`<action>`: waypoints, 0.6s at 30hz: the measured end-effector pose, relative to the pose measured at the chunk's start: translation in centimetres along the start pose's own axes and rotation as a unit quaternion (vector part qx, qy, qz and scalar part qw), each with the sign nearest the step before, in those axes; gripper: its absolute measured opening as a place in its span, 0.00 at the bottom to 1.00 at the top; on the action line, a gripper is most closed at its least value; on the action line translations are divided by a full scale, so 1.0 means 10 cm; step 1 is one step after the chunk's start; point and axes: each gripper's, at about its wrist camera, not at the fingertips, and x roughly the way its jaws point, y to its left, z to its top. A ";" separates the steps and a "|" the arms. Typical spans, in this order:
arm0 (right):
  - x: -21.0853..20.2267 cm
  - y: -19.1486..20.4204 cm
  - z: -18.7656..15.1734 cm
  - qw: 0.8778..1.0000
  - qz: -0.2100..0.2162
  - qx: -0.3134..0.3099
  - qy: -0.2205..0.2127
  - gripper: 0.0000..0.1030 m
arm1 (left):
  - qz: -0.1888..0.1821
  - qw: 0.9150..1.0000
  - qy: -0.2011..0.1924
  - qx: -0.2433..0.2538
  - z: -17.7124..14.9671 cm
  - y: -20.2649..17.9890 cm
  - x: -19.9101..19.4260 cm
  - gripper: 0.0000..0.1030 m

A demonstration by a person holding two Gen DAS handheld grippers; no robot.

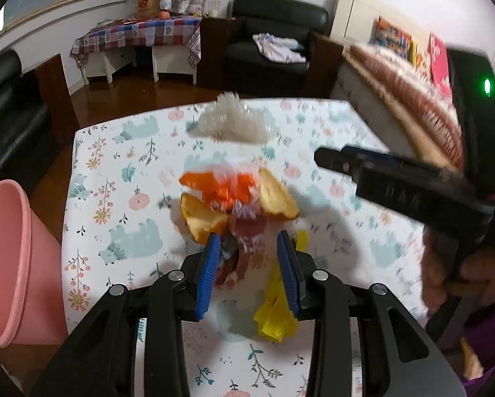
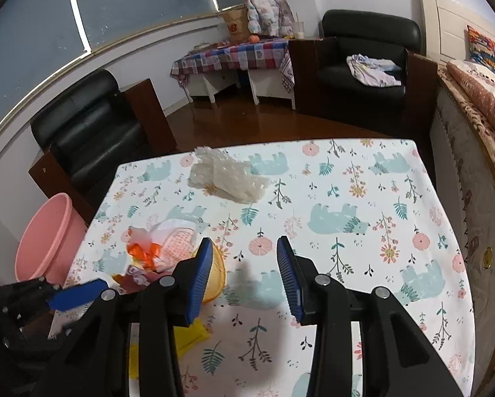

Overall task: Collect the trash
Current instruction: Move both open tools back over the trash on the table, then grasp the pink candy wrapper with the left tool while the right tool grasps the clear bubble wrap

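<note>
Two hand-held grippers are working over the worktop (image 2: 363,178), and the main risk, as I judge it, is a partial grab: the trash pile (image 1: 237,205) is a loose tangle of peels, an orange scrap and a reddish wrapper, so closing on one piece could drag the others off the worktop edge instead of into the bin (image 1: 12,231). The left hand-held gripper (image 1: 249,274) is standing wide open, its blue fingers (image 1: 209,274) straddling the near end of the pile, with the reddish wrapper (image 1: 244,231) lying between them; whether the pads are touching it I cannot tell, since the view is blurred. A yellow scrap (image 1: 275,314) is lying just beside the right finger, partly under it, and could be pushed aside or missed. The right hand-held gripper (image 2: 245,278) is also wide open and holding nothing, hovering right of the pile over bare worktop; it is sitting near the left one, so the two could knock together. Bubble wrap (image 2: 227,178) is lying beyond the pile, well apart from both grippers. The bin is standing left of the pile, off the worktop edge, below its level.
</note>
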 end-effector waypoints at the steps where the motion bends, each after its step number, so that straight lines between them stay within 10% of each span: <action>1: 0.02 -0.01 0.00 1.000 0.000 0.001 0.002 0.39 | 0.004 1.000 0.003 0.000 -0.01 -0.01 0.03 0.35; 18: 0.19 0.01 0.11 1.000 -0.002 -0.012 0.002 0.39 | 0.009 1.000 -0.011 -0.014 -0.03 0.10 -0.04 0.07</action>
